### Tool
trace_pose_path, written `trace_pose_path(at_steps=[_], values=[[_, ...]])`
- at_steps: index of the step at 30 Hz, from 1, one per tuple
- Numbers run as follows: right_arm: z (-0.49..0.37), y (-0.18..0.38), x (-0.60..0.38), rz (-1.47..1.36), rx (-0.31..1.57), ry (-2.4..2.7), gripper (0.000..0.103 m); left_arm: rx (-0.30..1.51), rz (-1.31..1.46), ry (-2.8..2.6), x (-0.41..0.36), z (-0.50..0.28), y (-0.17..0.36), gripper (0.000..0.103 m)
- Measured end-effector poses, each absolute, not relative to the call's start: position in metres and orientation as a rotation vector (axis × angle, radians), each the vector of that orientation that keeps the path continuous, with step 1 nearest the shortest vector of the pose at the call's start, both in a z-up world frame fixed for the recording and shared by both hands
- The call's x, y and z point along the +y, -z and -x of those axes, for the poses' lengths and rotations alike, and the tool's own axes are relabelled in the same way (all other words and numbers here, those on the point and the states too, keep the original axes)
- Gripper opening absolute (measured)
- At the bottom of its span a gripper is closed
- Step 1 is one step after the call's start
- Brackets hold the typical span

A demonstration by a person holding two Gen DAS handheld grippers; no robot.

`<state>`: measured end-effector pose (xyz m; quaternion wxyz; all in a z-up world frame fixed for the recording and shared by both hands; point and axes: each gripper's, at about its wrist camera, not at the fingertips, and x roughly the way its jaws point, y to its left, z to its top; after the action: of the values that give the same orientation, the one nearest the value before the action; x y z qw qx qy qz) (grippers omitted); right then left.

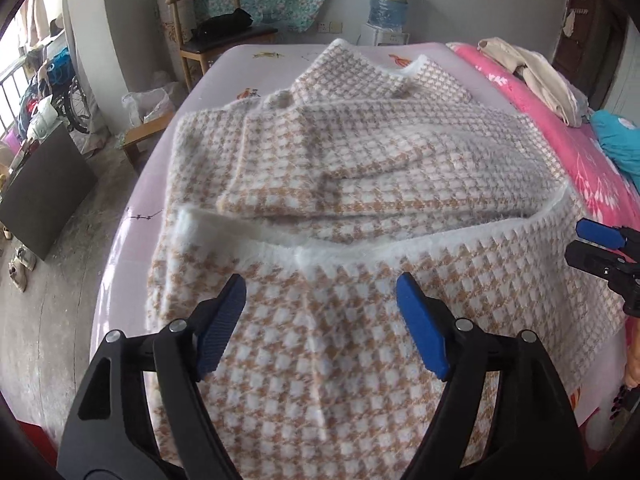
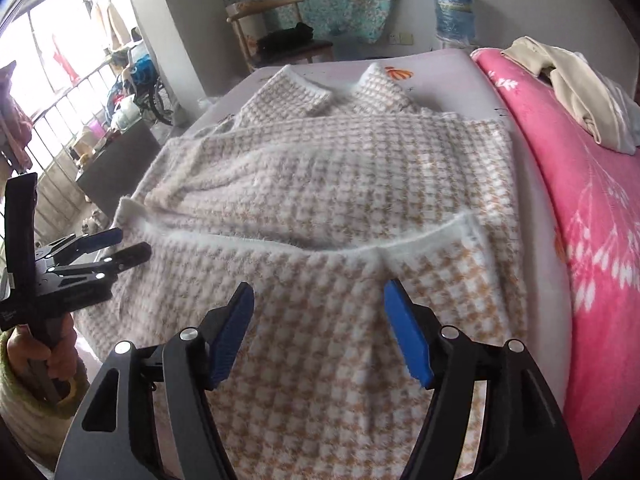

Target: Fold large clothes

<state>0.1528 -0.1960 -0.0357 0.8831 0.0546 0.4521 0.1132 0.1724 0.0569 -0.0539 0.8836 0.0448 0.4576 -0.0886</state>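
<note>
A fuzzy white-and-tan houndstooth sweater (image 1: 340,184) lies on the bed, sleeves folded across its body and its white-edged hem folded up towards the collar. It also shows in the right wrist view (image 2: 340,184). My left gripper (image 1: 320,292) is open and empty, hovering over the folded-up lower part. My right gripper (image 2: 318,300) is open and empty above the same part, nearer the right side. The right gripper shows at the right edge of the left wrist view (image 1: 588,240). The left gripper shows at the left of the right wrist view (image 2: 132,246).
The bed has a pale lilac sheet (image 1: 240,64) and a pink floral blanket (image 2: 592,184) on its right, with beige clothes (image 2: 568,80) on it. A wooden chair (image 1: 212,28) and a water dispenser (image 1: 388,4) stand beyond the bed. The floor and a dark box (image 1: 44,184) lie left.
</note>
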Motion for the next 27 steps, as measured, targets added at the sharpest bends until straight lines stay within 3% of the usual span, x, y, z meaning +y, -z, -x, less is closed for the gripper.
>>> trace_pose_path(at_steps=[3, 7, 14, 18, 27], values=[[-0.170, 0.064, -0.189, -0.120, 1.029, -0.206, 0.070, 0.960, -0.162, 0.128, 0.038, -0.175, 0.069, 0.084], [-0.168, 0.056, -0.188, -0.102, 1.021, -0.181, 0.070, 0.965, -0.154, 0.102, 0.040, -0.177, 0.069, 0.090], [-0.145, 0.035, -0.173, -0.074, 0.984, -0.282, 0.071, 0.979, -0.135, 0.092, 0.043, -0.179, 0.070, 0.093], [-0.147, 0.058, -0.168, -0.039, 1.037, -0.261, 0.081, 0.979, -0.134, 0.085, 0.043, -0.179, 0.070, 0.094], [-0.131, 0.044, -0.163, -0.034, 1.030, -0.304, 0.081, 0.986, -0.123, 0.087, 0.045, -0.181, 0.070, 0.095]])
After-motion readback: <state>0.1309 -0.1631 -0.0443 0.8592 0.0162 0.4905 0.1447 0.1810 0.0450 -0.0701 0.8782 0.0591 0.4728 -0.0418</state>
